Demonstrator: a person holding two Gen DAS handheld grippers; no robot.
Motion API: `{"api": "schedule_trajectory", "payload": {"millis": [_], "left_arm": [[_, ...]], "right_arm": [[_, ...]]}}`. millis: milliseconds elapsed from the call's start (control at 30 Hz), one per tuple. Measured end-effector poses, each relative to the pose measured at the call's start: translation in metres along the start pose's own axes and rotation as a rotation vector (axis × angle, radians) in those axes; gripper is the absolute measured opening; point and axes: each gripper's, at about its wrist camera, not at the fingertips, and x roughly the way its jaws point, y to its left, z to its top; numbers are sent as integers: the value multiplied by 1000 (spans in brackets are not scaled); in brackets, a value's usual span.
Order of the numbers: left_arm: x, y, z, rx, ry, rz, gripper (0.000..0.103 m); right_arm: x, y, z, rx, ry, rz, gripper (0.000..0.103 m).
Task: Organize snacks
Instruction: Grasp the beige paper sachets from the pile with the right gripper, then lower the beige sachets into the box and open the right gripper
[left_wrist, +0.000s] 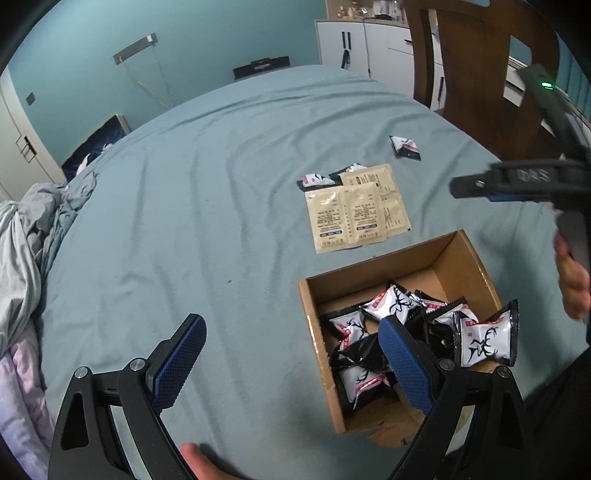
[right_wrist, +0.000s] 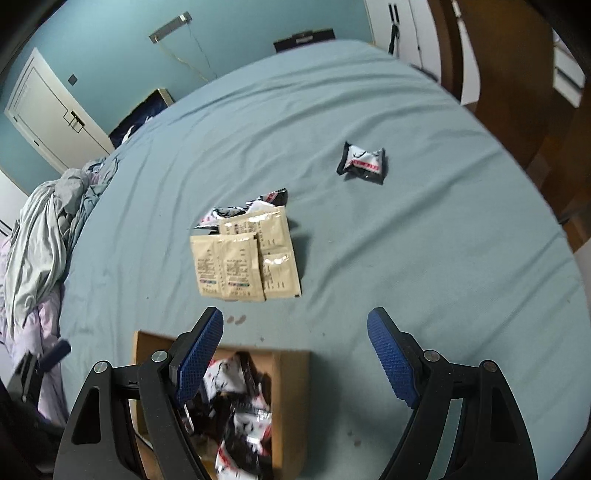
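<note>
A cardboard box (left_wrist: 465, 258) sits on the blue bedsheet (left_wrist: 184, 229) with several black-and-white deer-print snack packets (left_wrist: 484, 341) inside. The box (right_wrist: 291, 398) shows low in the right wrist view too. Beyond it lie several beige sachets (left_wrist: 354, 218) (right_wrist: 243, 258), with deer packets (left_wrist: 319, 180) (right_wrist: 236, 210) partly under them. One lone deer packet (left_wrist: 405, 147) (right_wrist: 364, 162) lies farther away. My left gripper (left_wrist: 291, 334) is open beside the box's left wall, nothing between its fingers. My right gripper (right_wrist: 295, 325) is open and empty above the sheet past the box; its body (left_wrist: 517, 181) appears at right.
Crumpled bedding (left_wrist: 33, 240) piles up at the bed's left edge. A wooden chair back (left_wrist: 476, 66) and white cabinets (left_wrist: 354, 44) stand beyond the far right edge. A hand (left_wrist: 572, 280) grips the right tool. A dark framed picture (right_wrist: 142, 110) leans on the wall.
</note>
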Motion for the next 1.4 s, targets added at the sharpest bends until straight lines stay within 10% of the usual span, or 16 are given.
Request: {"api": "schedule_trajectory", "payload": {"millis": [567, 667, 800, 1000, 1400], "left_arm": [[48, 10, 16, -57, 100, -84, 96], [52, 13, 17, -66, 91, -88, 96], [55, 19, 17, -86, 68, -92, 96], [51, 24, 17, -105, 23, -68, 96], [42, 9, 49, -109, 40, -120, 100]], "right_arm": [[118, -4, 73, 0, 158, 72, 79], [136, -7, 80, 22, 201, 147, 71], [138, -5, 82, 51, 232, 305, 21], [99, 6, 73, 48, 154, 363, 0], [-68, -21, -32, 83, -263, 275, 0]]}}
